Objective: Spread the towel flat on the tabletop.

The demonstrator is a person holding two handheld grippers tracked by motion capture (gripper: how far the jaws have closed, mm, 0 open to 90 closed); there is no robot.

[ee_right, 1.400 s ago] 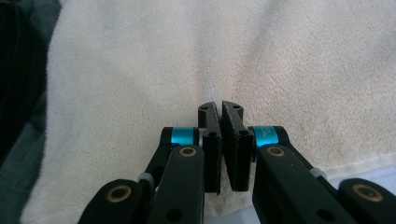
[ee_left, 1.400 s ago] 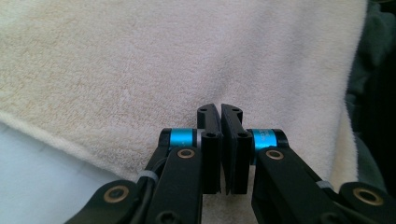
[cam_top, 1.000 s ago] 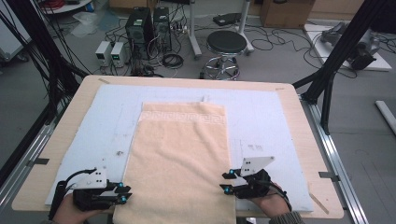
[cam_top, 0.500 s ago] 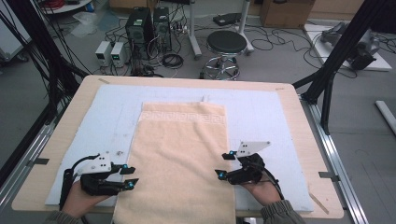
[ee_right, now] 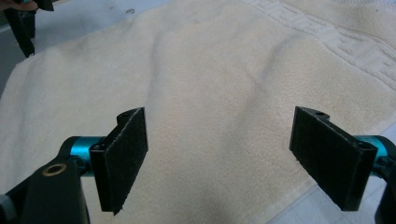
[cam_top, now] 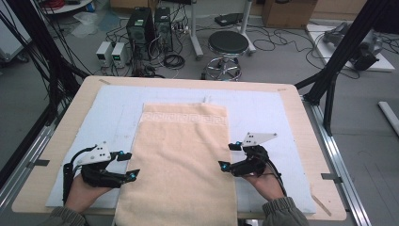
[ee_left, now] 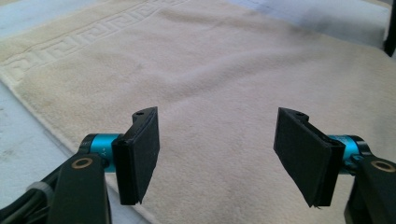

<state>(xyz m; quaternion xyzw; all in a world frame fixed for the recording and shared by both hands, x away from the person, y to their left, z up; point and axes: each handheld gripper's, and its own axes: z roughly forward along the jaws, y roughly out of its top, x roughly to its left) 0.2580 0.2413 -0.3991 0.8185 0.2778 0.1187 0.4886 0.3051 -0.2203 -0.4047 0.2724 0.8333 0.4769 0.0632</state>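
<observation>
A cream towel (cam_top: 183, 155) with a key-pattern border at its far end lies flat along the middle of the table, and its near end hangs over the front edge. My left gripper (cam_top: 130, 165) stands at the towel's left edge. Its jaws have just been opening and are now open, with nothing between the pads (ee_left: 137, 156); towel pile (ee_left: 210, 70) lies beyond them. My right gripper (cam_top: 227, 156) is at the towel's right edge. Its jaws have also just been opening and stand wide, empty, over the towel (ee_right: 210, 70).
A pale blue mat (cam_top: 113, 113) covers the wooden table (cam_top: 301, 122) under the towel. Black frame posts (cam_top: 341, 56) stand at both sides. On the floor behind the table are a round stool (cam_top: 228, 44), computer boxes (cam_top: 141, 28) and loose cables.
Both grippers have moved away from the table's front edge, along the towel's sides. Their jaws have opened from nearly closed to wide apart.
</observation>
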